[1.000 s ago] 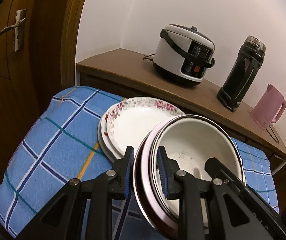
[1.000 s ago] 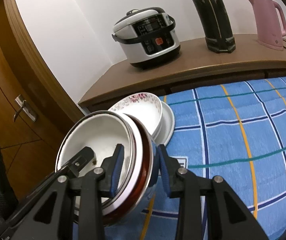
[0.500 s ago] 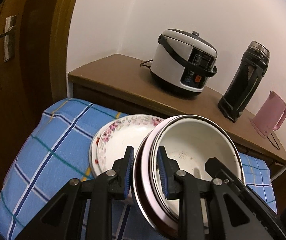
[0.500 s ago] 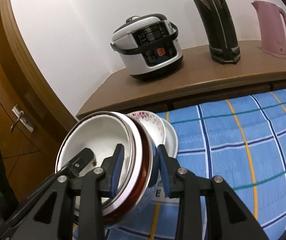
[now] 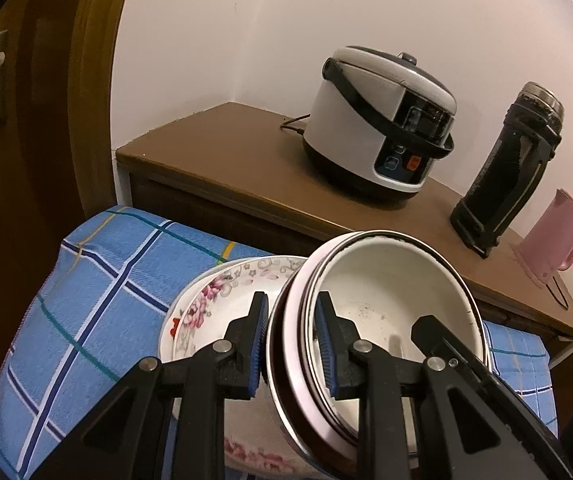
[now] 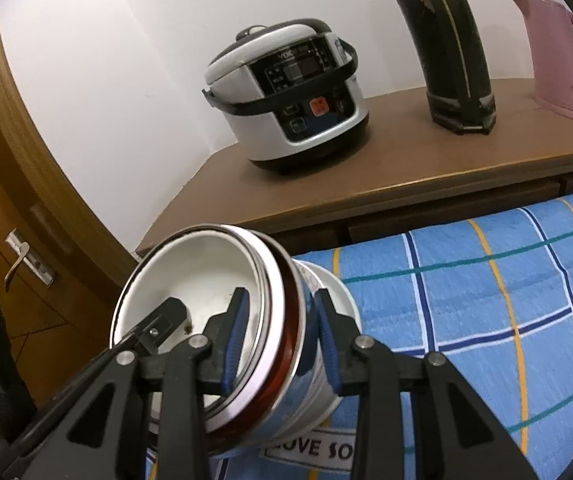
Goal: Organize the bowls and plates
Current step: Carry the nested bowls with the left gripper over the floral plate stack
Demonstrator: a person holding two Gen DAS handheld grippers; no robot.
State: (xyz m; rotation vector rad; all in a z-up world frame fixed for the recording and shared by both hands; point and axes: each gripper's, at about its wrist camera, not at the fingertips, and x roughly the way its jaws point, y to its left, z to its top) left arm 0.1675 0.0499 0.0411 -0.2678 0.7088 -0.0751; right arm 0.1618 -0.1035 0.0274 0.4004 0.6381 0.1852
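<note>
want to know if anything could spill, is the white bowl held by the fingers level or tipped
Tipped. The white bowl is gripped at opposite rims by the left gripper and right gripper, its opening tilted toward both cameras.

My left wrist camera looks along its fingers, close over the bowl (image 5: 390,308), toward the sideboard (image 5: 222,152). My right camera faces likewise; both share the rice cooker (image 6: 290,100).

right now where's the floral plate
In the left wrist view the floral plate lies low and centre-left on the blue checked cloth, just behind the left gripper and partly hidden by the held bowl.
</note>
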